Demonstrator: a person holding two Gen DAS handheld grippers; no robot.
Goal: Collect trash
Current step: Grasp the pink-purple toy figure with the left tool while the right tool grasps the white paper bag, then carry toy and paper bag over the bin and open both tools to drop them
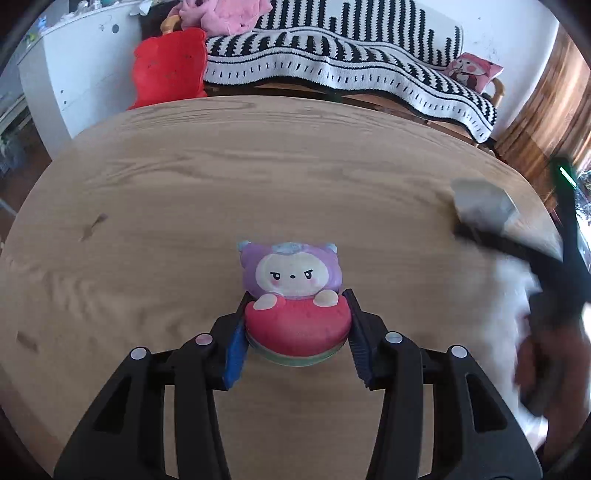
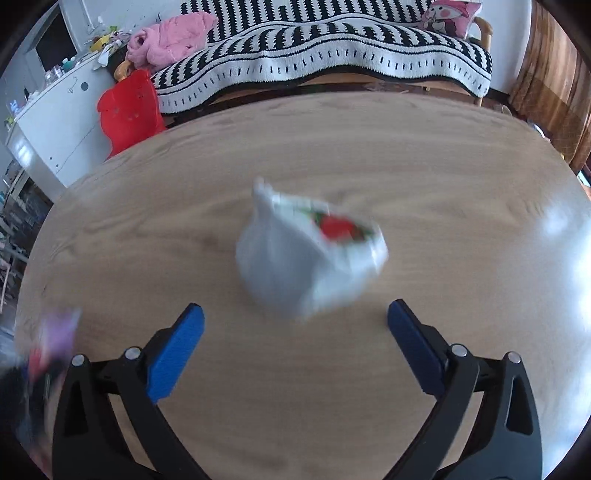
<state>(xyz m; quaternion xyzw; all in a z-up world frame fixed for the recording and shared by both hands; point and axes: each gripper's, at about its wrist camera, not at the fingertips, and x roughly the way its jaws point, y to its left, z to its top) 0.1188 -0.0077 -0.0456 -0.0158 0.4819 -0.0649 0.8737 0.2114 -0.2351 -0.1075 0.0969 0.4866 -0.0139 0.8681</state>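
The left gripper (image 1: 295, 325) clamps the plush toy (image 1: 293, 295) on the tabletop (image 1: 184, 177) — the right gripper (image 2: 295, 328), wide open, faces the crumpled white wrapper (image 2: 303, 251) just ahead, nearer it.

The table (image 1: 258, 177) is pale oak with darker grain streaks. On it, the plush toy (image 1: 293, 295) has a lilac hood, a cream face with pink cheeks, a red body and a green base band. The crumpled wrapper (image 2: 310, 251) is white with a red-and-green print. Each claw is black with blue pads (image 2: 175, 354) — behind, a black-and-white striped blanket (image 1: 351, 62), a red cushion (image 1: 168, 66) and pink fabric (image 2: 171, 35)
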